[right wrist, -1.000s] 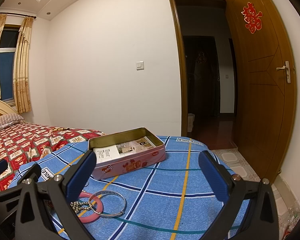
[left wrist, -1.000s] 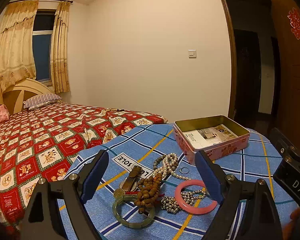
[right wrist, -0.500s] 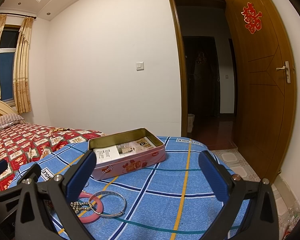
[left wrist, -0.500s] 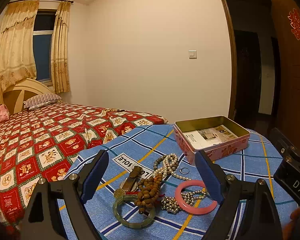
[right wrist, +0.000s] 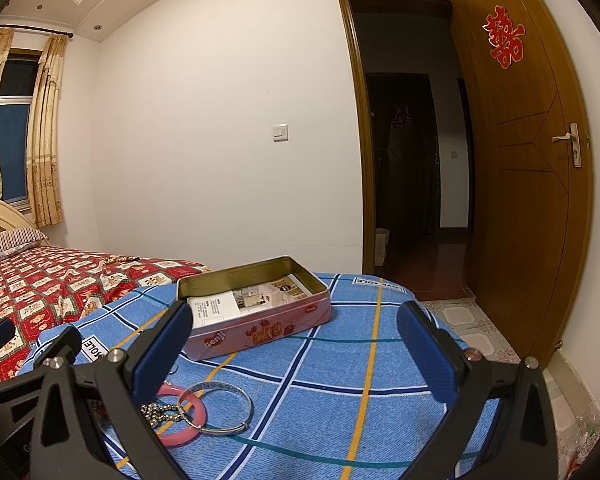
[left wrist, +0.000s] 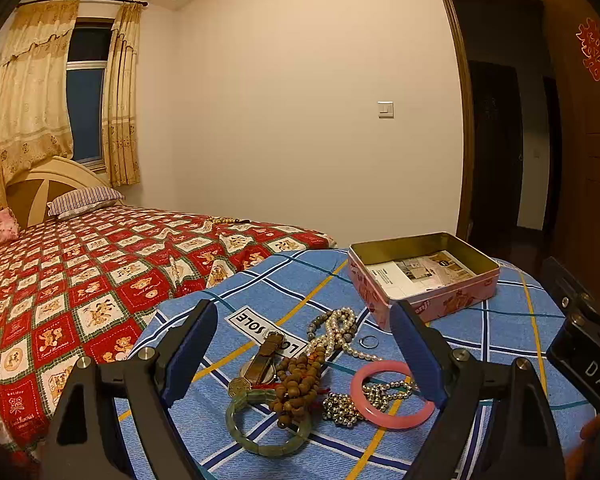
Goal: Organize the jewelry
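left hand-held gripper [left wrist: 304, 354] released, empty | right hand-held gripper [right wrist: 296, 350] released, empty | risk: tangled jewelry pile [left wrist: 320, 376] could drag neighbours off table [right wrist: 340, 368] when lifted toward tin [right wrist: 256, 320]

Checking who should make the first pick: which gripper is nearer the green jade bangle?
Left. The left gripper hangs open with the green jade bangle lying on the blue cloth between its fingers. The right gripper, also open, sits farther right; the bangle does not show in its view.
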A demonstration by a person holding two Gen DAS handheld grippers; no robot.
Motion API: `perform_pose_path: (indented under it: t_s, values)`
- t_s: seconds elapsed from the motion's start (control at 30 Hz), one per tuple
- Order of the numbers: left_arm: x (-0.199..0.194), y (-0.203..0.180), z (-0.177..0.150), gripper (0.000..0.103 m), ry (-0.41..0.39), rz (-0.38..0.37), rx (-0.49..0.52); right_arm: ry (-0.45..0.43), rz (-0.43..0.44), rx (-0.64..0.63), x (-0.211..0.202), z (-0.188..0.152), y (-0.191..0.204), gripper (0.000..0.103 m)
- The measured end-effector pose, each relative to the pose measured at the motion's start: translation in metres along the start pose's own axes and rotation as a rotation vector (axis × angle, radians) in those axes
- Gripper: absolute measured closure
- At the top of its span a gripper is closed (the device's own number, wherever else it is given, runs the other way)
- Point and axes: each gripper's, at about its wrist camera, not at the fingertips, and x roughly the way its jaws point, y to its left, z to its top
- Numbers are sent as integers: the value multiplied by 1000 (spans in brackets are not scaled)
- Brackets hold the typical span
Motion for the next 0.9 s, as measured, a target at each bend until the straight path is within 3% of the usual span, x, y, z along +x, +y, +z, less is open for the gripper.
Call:
perform_pose_path:
  t_s: [0.43, 0.53, 0.9]
  values:
    - [0, 1, 0, 15, 0, -3, -7, 0, 0, 0, 0, -1, 0, 0]
    - [-1, 7, 0, 15, 13, -35, -23, 12, 3, 2, 3, 1, -1, 0]
    - [5, 57, -9, 15, 178, -132, -15, 259, 165, 39, 40, -13, 0, 0]
